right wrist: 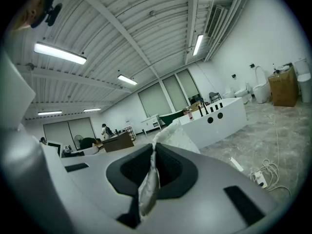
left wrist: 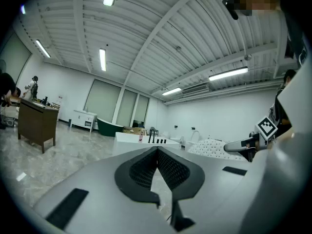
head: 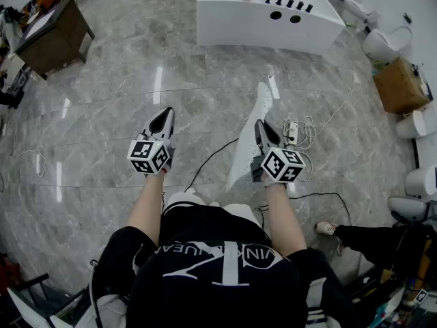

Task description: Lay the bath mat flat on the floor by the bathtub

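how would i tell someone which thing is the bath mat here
Start at the white rectangular bathtub at the far end of the grey marble floor, then come toward the person to the right gripper. The white dotted bath mat is the thin sheet pinched in its jaws. Unlike the white power strip and cables beside it, it is broad and textured.

Place: bathroom-fixture showroom hall
Fixtures: white bathtub (head: 266,22), toilets (head: 386,43) lining one side
Shell: marble-look floor (head: 136,67), ribbed ceiling (left wrist: 161,38), strip lights (left wrist: 102,58)
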Demonstrator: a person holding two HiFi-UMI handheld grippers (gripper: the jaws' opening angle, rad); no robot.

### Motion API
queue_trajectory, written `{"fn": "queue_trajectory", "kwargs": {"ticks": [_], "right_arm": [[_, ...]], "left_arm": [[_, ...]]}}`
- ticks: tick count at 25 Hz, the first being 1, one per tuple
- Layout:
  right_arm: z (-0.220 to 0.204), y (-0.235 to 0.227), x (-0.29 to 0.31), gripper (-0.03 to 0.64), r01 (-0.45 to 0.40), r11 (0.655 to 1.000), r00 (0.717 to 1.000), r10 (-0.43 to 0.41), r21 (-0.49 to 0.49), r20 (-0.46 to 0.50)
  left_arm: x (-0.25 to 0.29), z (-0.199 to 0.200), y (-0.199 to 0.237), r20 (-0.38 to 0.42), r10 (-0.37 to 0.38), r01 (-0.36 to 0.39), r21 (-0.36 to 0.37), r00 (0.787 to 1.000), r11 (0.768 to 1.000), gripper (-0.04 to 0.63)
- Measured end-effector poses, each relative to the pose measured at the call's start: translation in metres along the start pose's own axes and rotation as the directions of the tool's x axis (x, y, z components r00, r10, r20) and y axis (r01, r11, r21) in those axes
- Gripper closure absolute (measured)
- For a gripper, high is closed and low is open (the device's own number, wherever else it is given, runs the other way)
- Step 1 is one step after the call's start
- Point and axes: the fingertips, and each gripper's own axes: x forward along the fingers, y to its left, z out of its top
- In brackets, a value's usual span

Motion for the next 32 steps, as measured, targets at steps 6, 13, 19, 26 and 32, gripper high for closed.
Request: {"fn": "queue_trajectory", "kwargs": {"ticks": [6, 13, 19, 26, 32], "right_arm": [[0.002, -0.018, 0.009, 0.581, 0.011, 1.000, 1.000, -0.011, -0.011, -0.001], [0.020, -0.046, 0.048, 0.581, 0.022, 1.000, 1.000, -0.022, 0.002, 0.010], [0.041, -0.071, 0.121, 0.581, 0.051, 0.999, 0.999, -0.051, 0.002, 0.008], [0.070, -0.117, 0.199, 0.581, 0.111, 0.992, 0.993, -0.113, 0.061, 0.032], [0.104, -0.150, 0.274, 0.581, 0.181, 0.976, 0.980, -0.190, 0.122, 0.062]], "left_arm": [[0.018, -0.006, -0.006, -0.008, -0.004, 0.004, -0.002, 1.000, 1.000, 0.580], [0.073, -0.010, 0.013, -0.018, -0.022, 0.022, -0.024, 1.000, 0.999, 0.580], [0.169, -0.005, 0.052, -0.049, -0.077, 0.076, -0.024, 0.996, 0.997, 0.580], [0.290, 0.011, 0.088, -0.104, -0.160, 0.161, 0.003, 0.982, 0.987, 0.580], [0.384, 0.023, 0.129, -0.148, -0.214, 0.217, 0.007, 0.966, 0.976, 0.580]]}}
